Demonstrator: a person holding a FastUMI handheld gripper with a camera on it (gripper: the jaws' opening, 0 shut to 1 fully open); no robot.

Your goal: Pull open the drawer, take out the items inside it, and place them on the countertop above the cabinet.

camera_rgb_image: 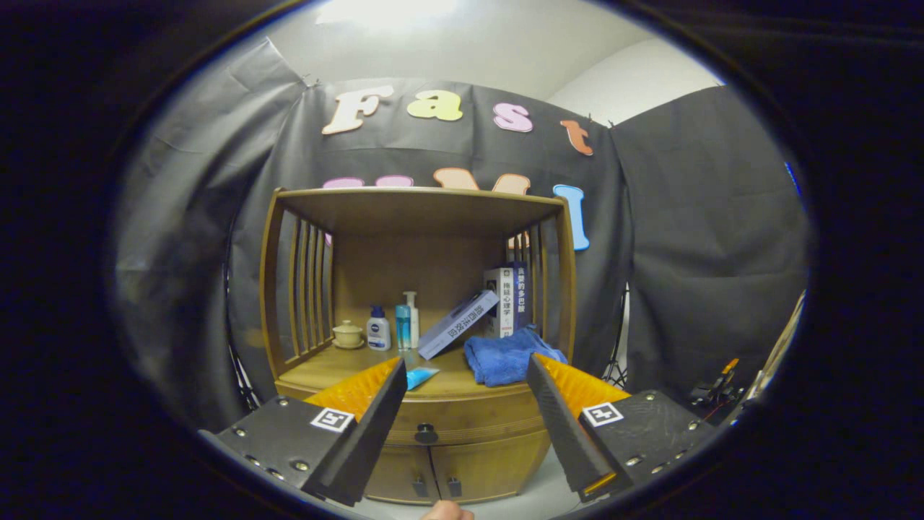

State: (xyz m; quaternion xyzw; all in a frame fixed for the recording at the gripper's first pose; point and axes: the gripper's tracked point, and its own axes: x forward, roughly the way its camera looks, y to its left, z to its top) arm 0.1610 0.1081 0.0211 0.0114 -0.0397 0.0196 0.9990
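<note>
Square black-and-white coded markers [332, 419] sit one on each finger mount of the gripper [465, 365], whose fingers stand spread apart. The leaning book [458, 325] and two upright books [514, 297] carry Chinese titles; one spine seems to read 拖延心理学. Print on the white bottle [377, 330] is too small to read.

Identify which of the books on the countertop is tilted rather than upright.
The pale book left of the upright books leans diagonally against them, beyond the open gripper.
</note>
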